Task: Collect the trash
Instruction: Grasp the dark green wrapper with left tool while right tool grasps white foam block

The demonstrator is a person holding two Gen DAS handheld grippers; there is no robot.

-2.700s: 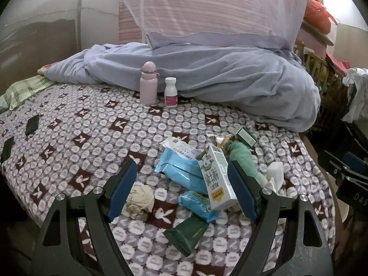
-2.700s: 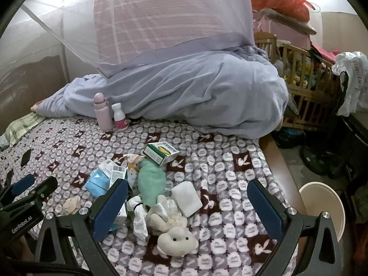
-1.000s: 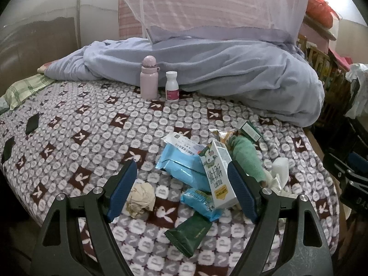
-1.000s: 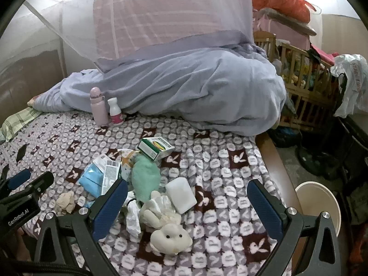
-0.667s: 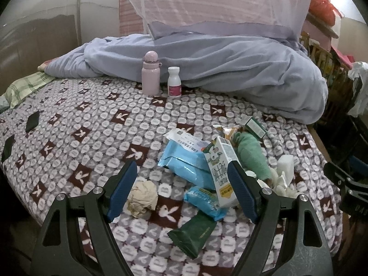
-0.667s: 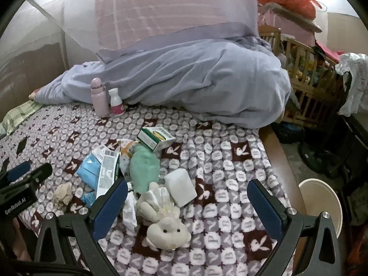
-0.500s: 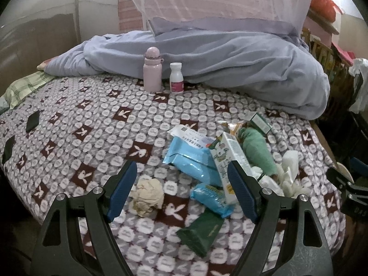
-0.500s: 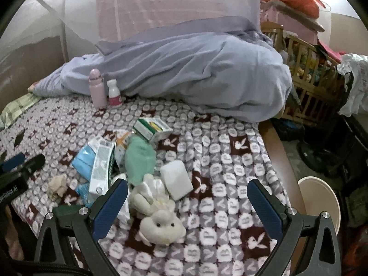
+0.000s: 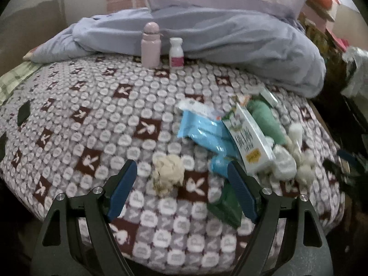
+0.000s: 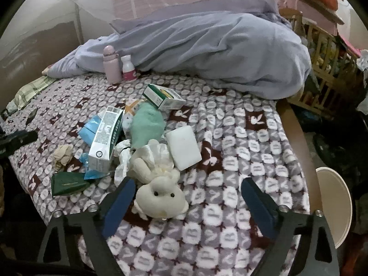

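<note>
Both of my grippers have dropped closer to the bed since a second ago, so the litter looms larger. Under my left gripper, whose jaws stand spread and empty, lies the crumpled paper ball, between the pads but untouched. My right gripper has just been narrowing its jaws, yet they remain wide apart with nothing pinched; the plush rabbit sits just inside the left pad.

Around the paper ball: a dark green wrapper partly behind my left gripper's right pad, a blue wipes pack, and a milk carton leaning on the blue pack. A mint cloth, a white pad and a green-and-white box crowd close beside. Farther back a pink bottle and a small white bottle stand upright against the heaped lilac quilt.

All of it rests on a rabbit-patterned blanket. To the right the bed's wooden edge drops off beside a cream bin; the blanket right of the rabbit is bare.
</note>
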